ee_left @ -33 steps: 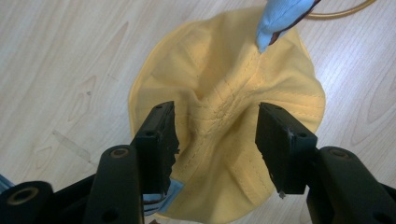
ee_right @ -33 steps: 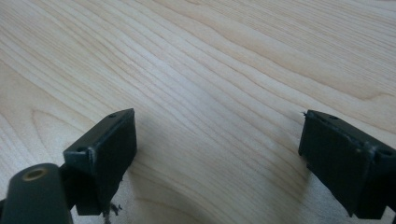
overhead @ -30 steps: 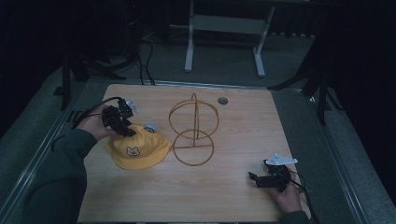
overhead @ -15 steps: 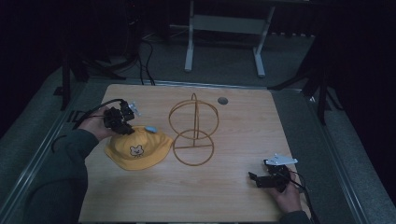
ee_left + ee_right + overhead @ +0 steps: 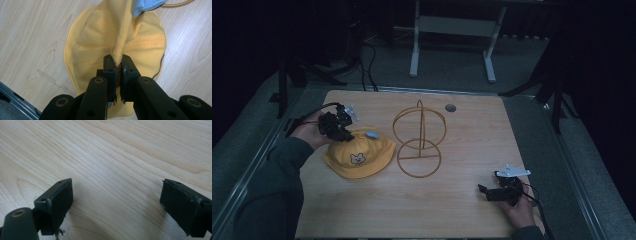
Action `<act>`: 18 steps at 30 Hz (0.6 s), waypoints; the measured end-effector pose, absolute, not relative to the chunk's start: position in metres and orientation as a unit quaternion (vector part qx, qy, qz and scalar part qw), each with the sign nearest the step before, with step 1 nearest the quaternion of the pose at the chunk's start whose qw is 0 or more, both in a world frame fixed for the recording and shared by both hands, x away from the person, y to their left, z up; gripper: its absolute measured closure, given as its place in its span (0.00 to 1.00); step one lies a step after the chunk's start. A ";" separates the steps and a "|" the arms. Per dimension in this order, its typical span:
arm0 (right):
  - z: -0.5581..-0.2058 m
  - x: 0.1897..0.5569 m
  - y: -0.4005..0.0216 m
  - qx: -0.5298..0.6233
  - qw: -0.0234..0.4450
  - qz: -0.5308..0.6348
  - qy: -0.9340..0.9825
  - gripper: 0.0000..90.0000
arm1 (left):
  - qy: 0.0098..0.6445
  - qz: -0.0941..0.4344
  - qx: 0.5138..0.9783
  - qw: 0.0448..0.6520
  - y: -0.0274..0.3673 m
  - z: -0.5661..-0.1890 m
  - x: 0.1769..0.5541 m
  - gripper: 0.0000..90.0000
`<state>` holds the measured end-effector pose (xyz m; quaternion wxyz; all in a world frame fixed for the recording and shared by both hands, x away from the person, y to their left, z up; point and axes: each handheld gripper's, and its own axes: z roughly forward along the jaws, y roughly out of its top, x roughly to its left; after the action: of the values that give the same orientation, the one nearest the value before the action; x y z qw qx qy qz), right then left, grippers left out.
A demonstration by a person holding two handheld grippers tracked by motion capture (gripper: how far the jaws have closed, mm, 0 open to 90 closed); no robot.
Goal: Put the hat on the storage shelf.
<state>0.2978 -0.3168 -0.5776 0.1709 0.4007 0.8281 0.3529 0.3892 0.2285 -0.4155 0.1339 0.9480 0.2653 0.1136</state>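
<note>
The soft yellow cloth bucket hat [image 5: 358,156] with a small bear face on its brim lies on the pale wooden desk [image 5: 452,210], with a little light blue tag [image 5: 372,134] at its far side. The left tool [image 5: 118,65] bites a raised fold of that hat: its 2 black jaws stand nearly together with the yellow cloth pinched between them, and the fabric rises from the jaw tips in a stitched ridge. In the high view the left tool [image 5: 337,124] sits at the hat's rear edge, held by the left hand [image 5: 309,132], whose dark green sleeve [image 5: 272,195] comes up from the near left corner.

Just beyond the hat from that tool stands a gold wire stand [image 5: 419,140] made of 2 hoops on a round base. Farther off, a small grey round disc [image 5: 450,107] lies on the desk.

The right hand [image 5: 517,210] rests low at the near right of the desk, well apart from the hat. The right tool [image 5: 117,207] is spread wide, both jaws close over bare wood with nothing between them.
</note>
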 end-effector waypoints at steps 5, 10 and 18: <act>-0.578 0.298 -0.317 0.401 0.171 0.353 0.828 0.12 | 0.267 0.120 0.946 0.137 0.230 -0.411 0.388 0.94; -0.578 0.298 -0.317 0.401 0.171 0.353 0.828 0.12 | 0.270 0.127 0.944 0.143 0.233 -0.406 0.387 0.94; -0.578 0.298 -0.317 0.401 0.171 0.353 0.828 0.12 | 0.275 0.137 0.939 0.156 0.239 -0.397 0.384 0.94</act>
<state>0.2977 -0.3168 -0.5776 0.1709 0.4008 0.8281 0.3528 0.3841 0.2385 -0.3972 0.1560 0.9387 0.2753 0.1371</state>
